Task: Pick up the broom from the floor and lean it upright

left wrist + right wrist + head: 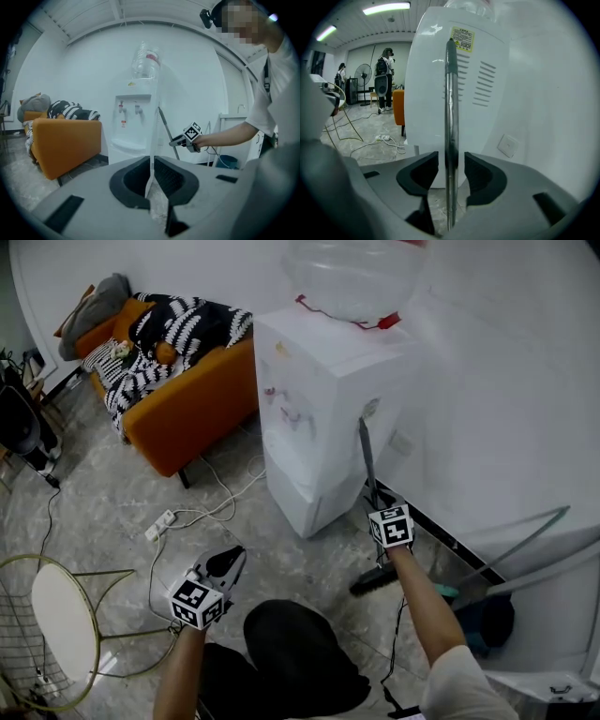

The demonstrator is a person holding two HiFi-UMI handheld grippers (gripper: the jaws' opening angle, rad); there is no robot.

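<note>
Broom handle (450, 93) stands upright between parted jaws of right tool (451, 159)

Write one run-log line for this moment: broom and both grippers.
broom: upright, leaning on water dispenser | right gripper: open, broom between jaws | left gripper: shut, empty

Broom handle (451, 117) gleaming as smooth polished metal against the water dispenser (319, 409), the dispenser's white plastic casing shining glossy, clear plastic bottle (347, 277) glinting on top of it, orange sofa (187, 418) beside it looking matt and cloth-covered, grey marbled floor (103, 521) around it giving off a dull sheen
</note>
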